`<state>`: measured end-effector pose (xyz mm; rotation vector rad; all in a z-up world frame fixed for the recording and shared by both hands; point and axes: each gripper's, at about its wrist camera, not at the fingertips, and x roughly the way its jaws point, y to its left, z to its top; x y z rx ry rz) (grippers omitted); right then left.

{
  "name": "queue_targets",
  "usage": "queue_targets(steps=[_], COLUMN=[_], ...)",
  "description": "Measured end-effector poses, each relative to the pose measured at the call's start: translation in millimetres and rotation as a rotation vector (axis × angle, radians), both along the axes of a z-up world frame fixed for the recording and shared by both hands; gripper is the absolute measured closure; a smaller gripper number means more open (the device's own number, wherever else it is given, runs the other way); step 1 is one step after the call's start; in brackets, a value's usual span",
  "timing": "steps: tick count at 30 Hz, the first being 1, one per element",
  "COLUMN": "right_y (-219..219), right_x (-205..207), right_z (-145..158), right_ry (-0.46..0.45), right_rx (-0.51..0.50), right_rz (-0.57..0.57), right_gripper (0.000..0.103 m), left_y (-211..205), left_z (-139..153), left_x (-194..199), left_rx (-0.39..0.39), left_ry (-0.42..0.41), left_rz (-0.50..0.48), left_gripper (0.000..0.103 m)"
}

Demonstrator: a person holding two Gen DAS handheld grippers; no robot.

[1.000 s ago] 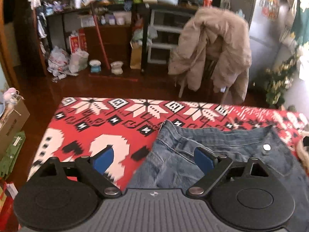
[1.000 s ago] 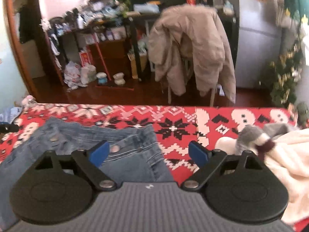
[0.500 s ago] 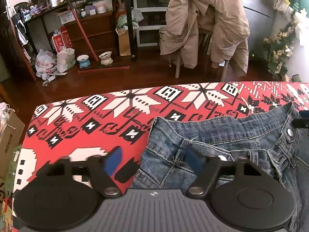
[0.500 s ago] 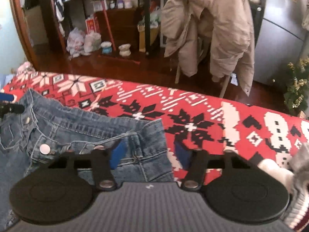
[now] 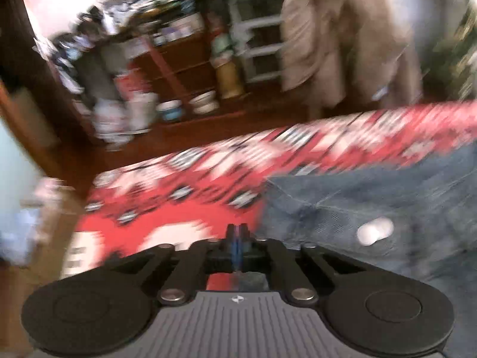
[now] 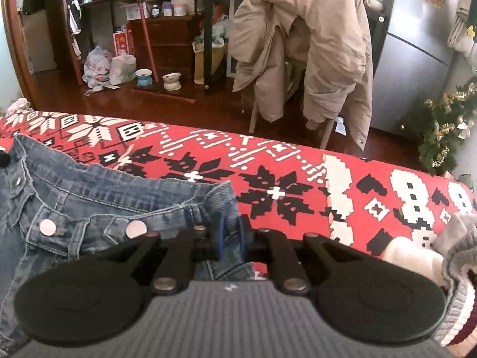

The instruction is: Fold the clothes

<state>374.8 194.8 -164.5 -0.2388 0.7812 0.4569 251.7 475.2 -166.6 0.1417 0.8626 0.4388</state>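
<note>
Motion blur smears the whole left wrist view, and the jeans run past the right view's left edge.

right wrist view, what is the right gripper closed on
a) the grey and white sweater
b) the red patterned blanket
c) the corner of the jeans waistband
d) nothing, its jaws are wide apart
c: in the right wrist view the right gripper has just been closing, and its blue pads now pinch denim at the waistband corner of the jeans; the sweater lies off to the side, untouched.
</note>
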Motion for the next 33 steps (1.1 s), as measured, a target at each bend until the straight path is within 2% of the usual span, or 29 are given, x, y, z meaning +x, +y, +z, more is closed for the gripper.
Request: queue_targets(steps=[3, 6, 9, 11, 12, 15, 17, 18, 19, 21, 23, 24, 25, 27, 30, 31, 33], right_y=[-7, -7, -9, -9, -8, -8, -9, -11, -14, -19, -19, -17, -13, -6, 5, 7, 4], right_x=[1, 1, -2, -6, -8, -11, -12, -13, -12, -11, -15, -19, -22, -26, -26, -26, -25], right_z=[2, 4, 15, 25, 28, 30, 30, 29, 28, 25, 25, 26, 27, 25, 14, 9, 9], right_ry=[0.013, 0.027, 0.029, 0.022, 0.02, 0.032, 0.018, 0.01, 0.015, 0.023, 0.015, -0.001, -0.003, 0.009, 0.053, 0.047, 0.04], right_rx=[0.031, 0.042, 0.08, 0.1, 0.105, 0.115, 0.102, 0.099, 0.103, 0.111, 0.117, 0.112, 0.113, 0.114, 0.08, 0.061, 0.061], right_rz=[-0.023, -0.044, -0.055, -0.042, -0.034, -0.015, -0.022, -0.028, -0.041, -0.052, -0.018, 0.004, 0.03, 0.074, 0.103, 0.105, 0.091], right_gripper=[0.092, 0.092, 0.092, 0.092, 0.091, 0.09, 0.09, 0.09, 0.09, 0.09, 0.09, 0.089, 0.085, 0.085, 0.085, 0.09, 0.09], left_y=[20, 28, 20, 9, 2, -18, -28, -31, -32, -30, -29, -29, -31, -39, -60, -63, -60], left_z=[7, 24, 38, 40, 39, 24, 17, 16, 15, 16, 16, 15, 14, 13, 4, 2, 2], left_x=[-9, -16, -15, -9, -6, 5, 5, 4, 3, 1, -1, -2, -1, 3, 5, 3, 0], left_rx=[-0.1, -0.234, -0.373, -0.392, -0.387, -0.295, -0.205, -0.168, -0.143, -0.147, -0.144, -0.138, -0.129, -0.114, 0.03, 0.05, 0.045], left_ry=[-0.035, -0.103, -0.133, -0.122, -0.111, -0.036, -0.027, -0.032, -0.037, -0.04, -0.039, -0.037, -0.032, -0.016, -0.002, -0.005, -0.011], left_rz=[0.036, 0.029, -0.079, -0.147, -0.175, -0.221, -0.237, -0.232, -0.227, -0.213, -0.212, -0.217, -0.227, -0.251, -0.276, -0.278, -0.266], left_gripper=[0.103, 0.102, 0.097, 0.09, 0.09, 0.088, 0.076, 0.066, 0.062, 0.06, 0.06, 0.061, 0.073, 0.094, 0.097, 0.097, 0.097])
